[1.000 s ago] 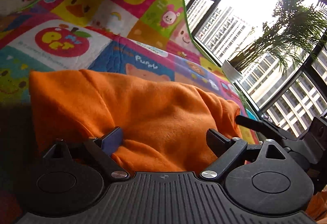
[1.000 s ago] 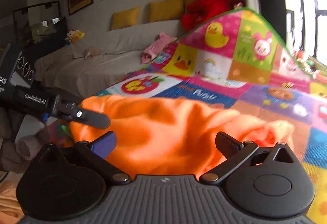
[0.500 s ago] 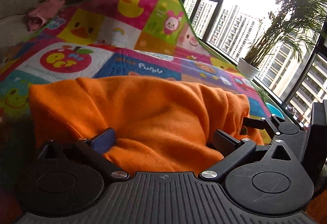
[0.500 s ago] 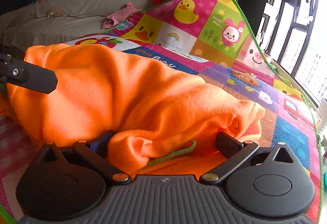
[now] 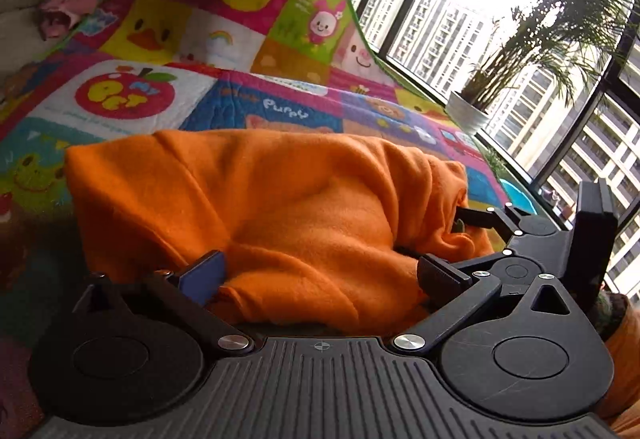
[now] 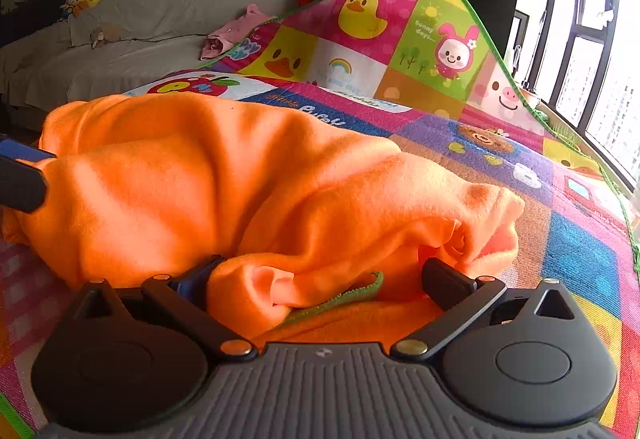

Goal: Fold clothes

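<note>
The orange garment lay bunched on the cartoon play mat. The left hand-held gripper stood spread wide, fabric between its fingers but unpinched. The right hand-held gripper looked spread too — cloth heaped between, seemingly not clamped, though folds hid the pads.

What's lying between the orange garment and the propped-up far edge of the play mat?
Only bare play mat: its printed squares run uncovered from the orange garment to the raised edge. Both wrist views show it, the right one most clearly.
</note>
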Tool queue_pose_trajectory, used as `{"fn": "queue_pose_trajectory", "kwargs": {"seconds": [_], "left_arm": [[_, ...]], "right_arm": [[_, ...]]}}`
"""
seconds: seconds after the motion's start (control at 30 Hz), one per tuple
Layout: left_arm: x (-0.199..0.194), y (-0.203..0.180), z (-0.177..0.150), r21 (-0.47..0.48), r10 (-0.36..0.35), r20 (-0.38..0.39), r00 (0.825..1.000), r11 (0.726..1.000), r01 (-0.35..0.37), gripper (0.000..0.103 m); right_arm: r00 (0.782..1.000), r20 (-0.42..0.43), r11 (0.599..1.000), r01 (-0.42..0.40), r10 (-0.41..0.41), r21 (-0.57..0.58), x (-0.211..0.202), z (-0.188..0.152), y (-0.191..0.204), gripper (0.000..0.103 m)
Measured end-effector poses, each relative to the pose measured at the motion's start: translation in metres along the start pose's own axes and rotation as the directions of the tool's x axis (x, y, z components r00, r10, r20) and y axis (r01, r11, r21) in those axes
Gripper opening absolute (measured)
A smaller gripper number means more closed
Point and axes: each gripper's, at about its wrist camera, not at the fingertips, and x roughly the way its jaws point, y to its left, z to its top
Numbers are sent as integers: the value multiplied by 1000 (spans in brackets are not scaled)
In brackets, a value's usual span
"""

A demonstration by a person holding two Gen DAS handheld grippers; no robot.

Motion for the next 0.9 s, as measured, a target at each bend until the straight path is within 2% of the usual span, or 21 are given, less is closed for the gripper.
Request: {"fn": "queue_pose_trajectory", "kwargs": {"seconds": [0.13, 0.27, 0.3, 0.6, 0.77, 0.9], "left_arm": [[-21, 17, -5, -104, 29, -4, 1000, 994, -30, 103], [-10, 35, -13, -240, -19, -68, 998, 971, 2, 103], [-5, 36, -13, -248, -22, -74, 997, 969, 3, 103], [45, 24, 7, -120, 40, -54, 998, 992, -46, 103], [82, 32, 42, -46, 63, -33, 997, 997, -65, 103], [107, 45, 66, -32, 70, -22, 997, 997, -71, 103]], "right_arm": [[1000, -4, 1000, -10, 10, 14, 1, 1, -3, 103], [1000, -4, 1000, -8, 8, 13, 1, 1, -3, 103], [1000, -3, 1000, -6, 6, 12, 1, 1, -2, 103], [1000, -2, 1000, 13, -13, 7, 1, 4, -1, 103], [998, 33, 998, 59, -58, -7, 4, 10, 3, 103], [994, 70, 994, 83, -79, -64, 8, 16, 8, 103]]}}
